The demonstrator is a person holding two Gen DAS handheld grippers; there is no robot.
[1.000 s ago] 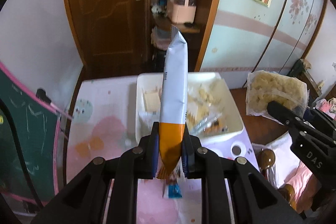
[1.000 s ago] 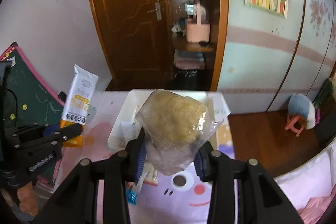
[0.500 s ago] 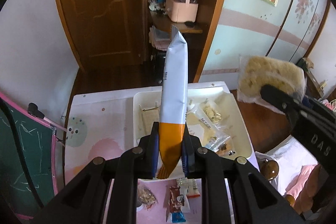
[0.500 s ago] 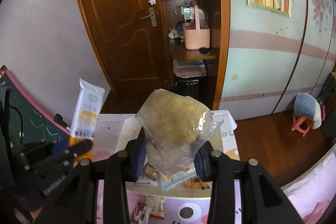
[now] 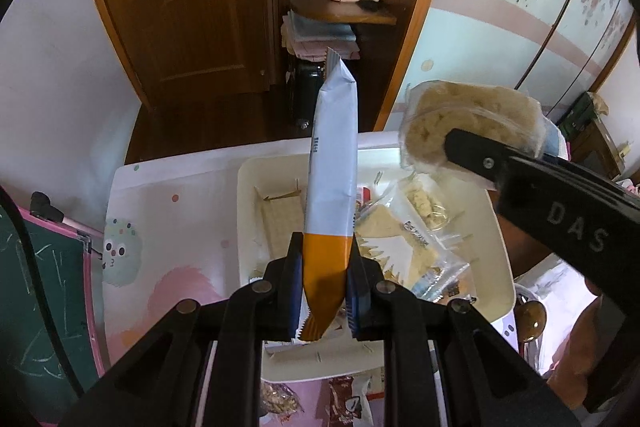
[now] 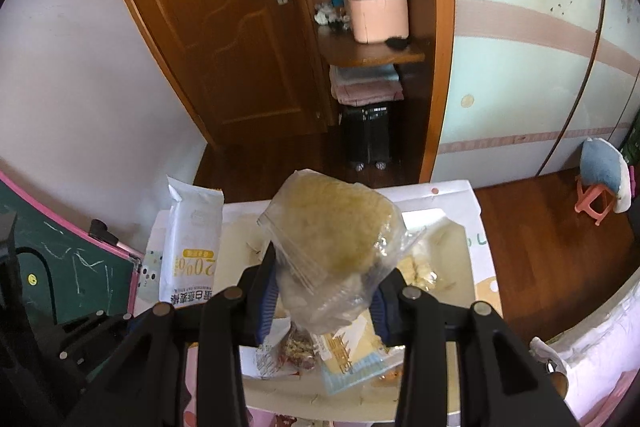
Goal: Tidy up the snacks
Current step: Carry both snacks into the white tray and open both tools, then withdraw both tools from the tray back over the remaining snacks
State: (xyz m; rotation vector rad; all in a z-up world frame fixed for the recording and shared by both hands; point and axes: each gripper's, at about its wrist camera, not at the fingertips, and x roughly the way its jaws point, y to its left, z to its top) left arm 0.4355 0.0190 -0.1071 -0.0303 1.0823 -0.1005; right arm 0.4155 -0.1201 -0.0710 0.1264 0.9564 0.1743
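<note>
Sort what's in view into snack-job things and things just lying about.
Job:
left gripper shut on the white-and-orange packet
right gripper shut on the clear bag of noodles
white tray with snack packets

Lying about:
pink basket
chalkboard
folded towels

Left gripper (image 5: 325,291): clamped on the orange end of a tall white-and-orange foil snack packet (image 5: 330,199), upright.
Right gripper (image 5: 472,151): grips a clear bag of pale yellow crisps (image 5: 460,111).
White plastic tray (image 5: 500,251): holds loose snack packets, below both.
</note>
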